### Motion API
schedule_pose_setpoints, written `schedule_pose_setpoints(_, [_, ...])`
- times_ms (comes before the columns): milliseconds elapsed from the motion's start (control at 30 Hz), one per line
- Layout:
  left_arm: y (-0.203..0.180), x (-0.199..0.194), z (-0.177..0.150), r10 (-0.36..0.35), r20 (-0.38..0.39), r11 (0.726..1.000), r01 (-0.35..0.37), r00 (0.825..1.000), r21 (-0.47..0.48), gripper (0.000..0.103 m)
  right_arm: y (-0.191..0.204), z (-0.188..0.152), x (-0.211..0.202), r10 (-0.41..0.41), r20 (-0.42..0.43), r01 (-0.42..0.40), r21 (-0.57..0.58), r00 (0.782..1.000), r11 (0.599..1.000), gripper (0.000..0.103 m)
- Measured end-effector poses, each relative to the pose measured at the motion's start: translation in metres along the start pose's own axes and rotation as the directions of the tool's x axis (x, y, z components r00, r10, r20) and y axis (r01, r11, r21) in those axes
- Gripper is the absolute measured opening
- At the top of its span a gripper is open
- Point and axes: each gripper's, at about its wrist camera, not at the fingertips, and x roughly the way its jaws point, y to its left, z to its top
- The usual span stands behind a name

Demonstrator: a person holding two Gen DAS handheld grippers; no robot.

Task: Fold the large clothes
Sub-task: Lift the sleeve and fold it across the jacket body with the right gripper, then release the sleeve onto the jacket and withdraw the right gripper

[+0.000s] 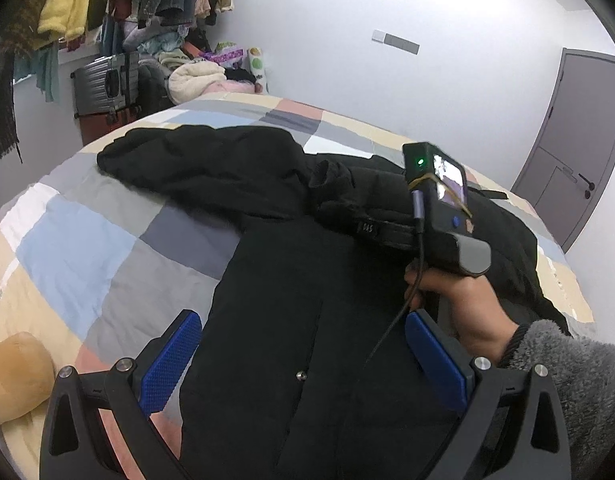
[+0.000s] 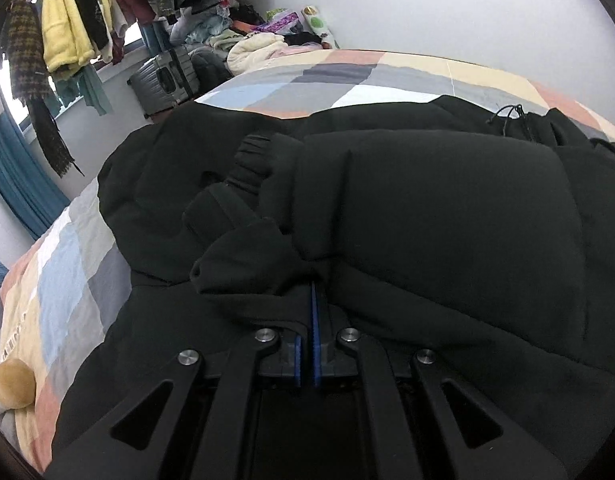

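Note:
A large black padded coat (image 1: 299, 280) lies spread on a bed with a patchwork quilt (image 1: 79, 248). One sleeve (image 1: 187, 160) stretches toward the far left. My left gripper (image 1: 303, 356) is open with blue pads, hovering over the coat's front, holding nothing. The right gripper's body (image 1: 443, 208), held in a hand, shows at right in the left wrist view. In the right wrist view the right gripper (image 2: 312, 292) is shut on a fold of the black coat (image 2: 447, 208), with the other sleeve's cuff (image 2: 251, 160) folded across the coat body.
A yellow plush toy (image 1: 15, 376) lies at the bed's near left edge. Beyond the bed stand a grey suitcase (image 1: 107, 84), a pile of clothes (image 1: 195, 76) and a rack of hanging garments (image 1: 67, 4). A grey door (image 1: 575, 140) is at right.

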Motion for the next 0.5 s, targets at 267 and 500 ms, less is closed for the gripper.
schedule_pose_setpoints(267, [0.011, -0.002, 0.001, -0.002, 0.015, 0.999, 0.003, 1.0, -0.046, 0.103, 0.015, 0.0, -0.02, 0.009, -0.041, -0.011, -0.054, 0.999, 0.999, 0.021])
schedule_pose_setpoints(500, [0.006, -0.03, 0.001, 0.026, 0.084, 0.999, -0.023, 0.996, -0.034, 0.103, 0.027, -0.003, -0.079, 0.021, 0.013, -0.02, -0.11, 1.0, 0.994, 0.059])
